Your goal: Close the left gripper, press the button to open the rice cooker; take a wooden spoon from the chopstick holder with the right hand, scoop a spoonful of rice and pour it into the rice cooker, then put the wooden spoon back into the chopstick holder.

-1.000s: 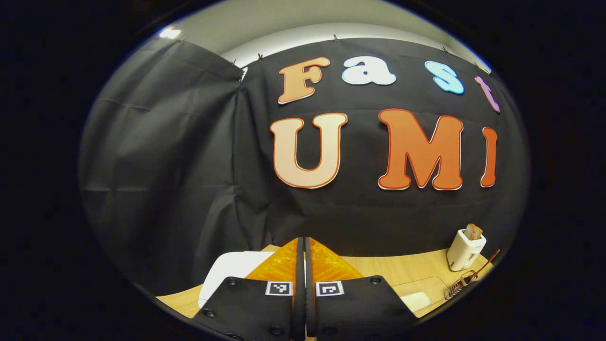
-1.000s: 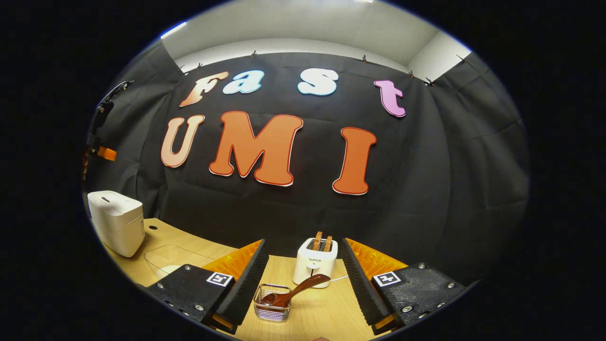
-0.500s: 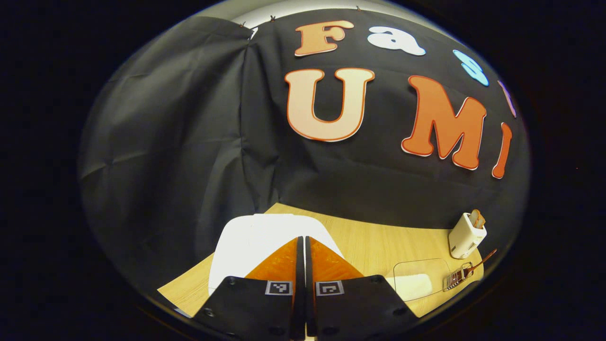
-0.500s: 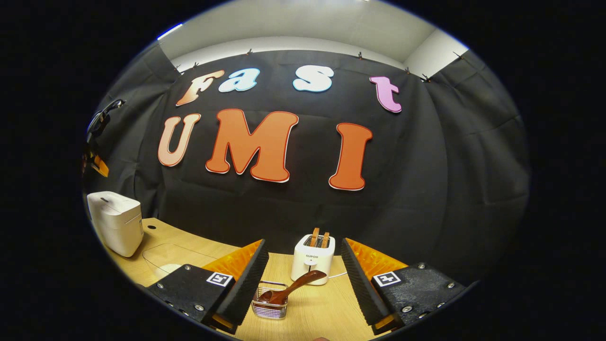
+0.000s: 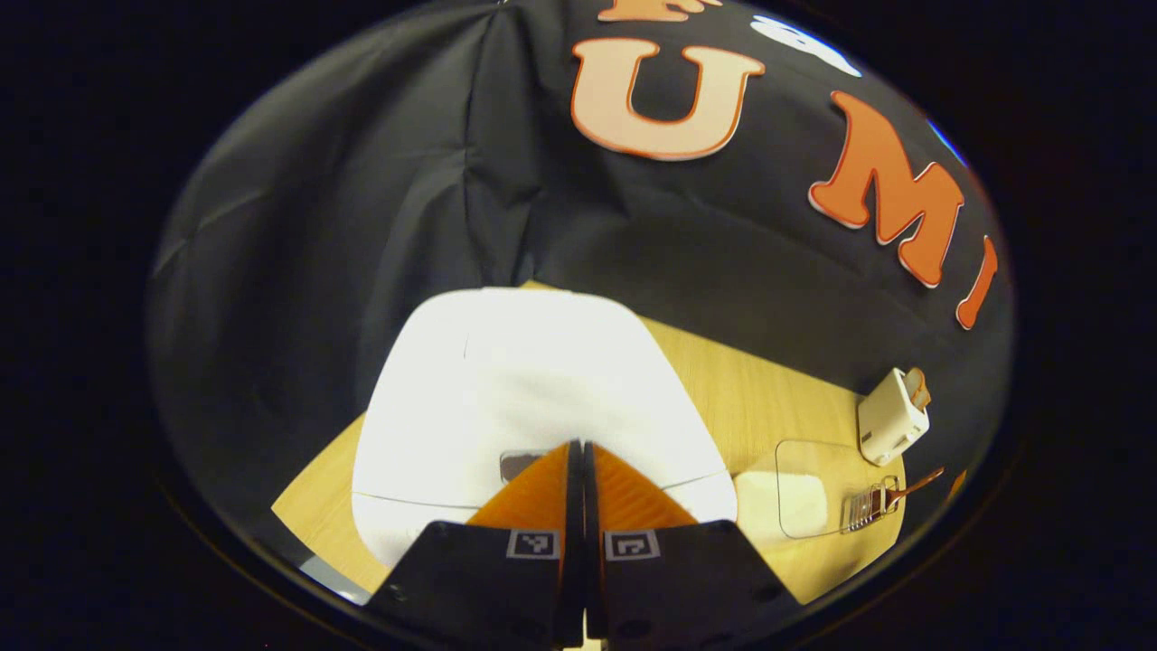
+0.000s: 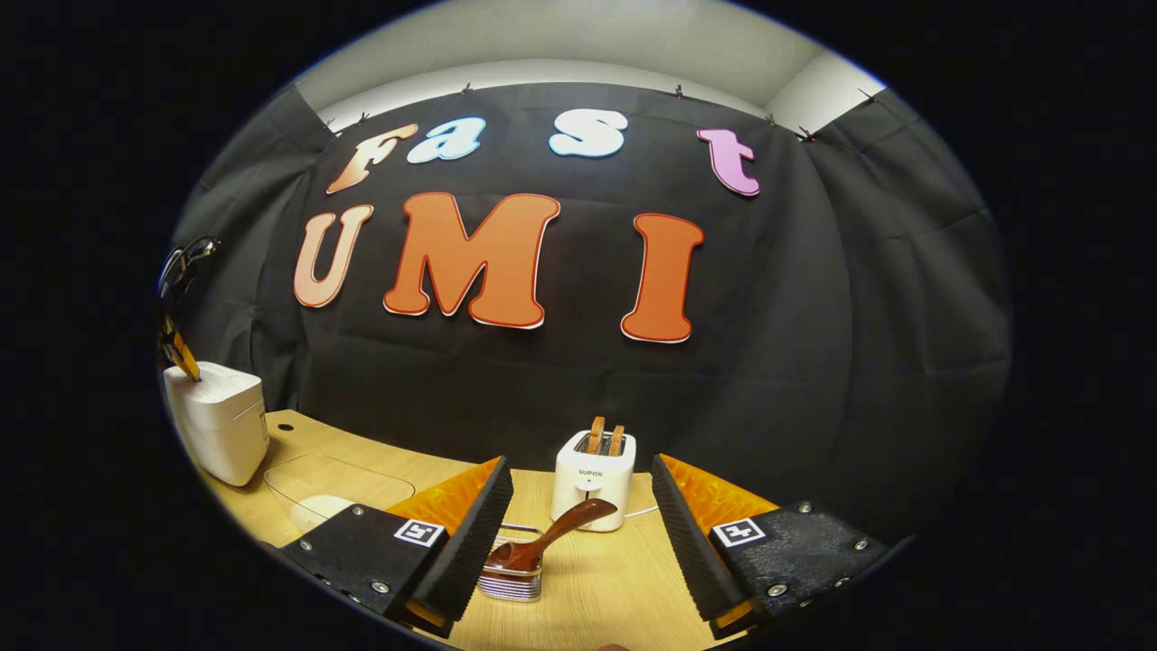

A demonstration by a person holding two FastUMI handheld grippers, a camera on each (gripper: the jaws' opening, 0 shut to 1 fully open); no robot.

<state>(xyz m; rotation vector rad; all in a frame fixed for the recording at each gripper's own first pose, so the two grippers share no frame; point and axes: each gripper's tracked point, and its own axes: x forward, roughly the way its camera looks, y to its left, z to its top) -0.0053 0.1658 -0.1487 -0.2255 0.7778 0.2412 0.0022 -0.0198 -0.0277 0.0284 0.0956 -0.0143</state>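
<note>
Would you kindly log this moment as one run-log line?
left tool: shut, tips at rice cooker lid | lid: closed | right tool: open, empty | wooden spoon: in chopstick holder

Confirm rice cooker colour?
White, lid still shut; the rice cooker shows best in the left gripper view.
</note>
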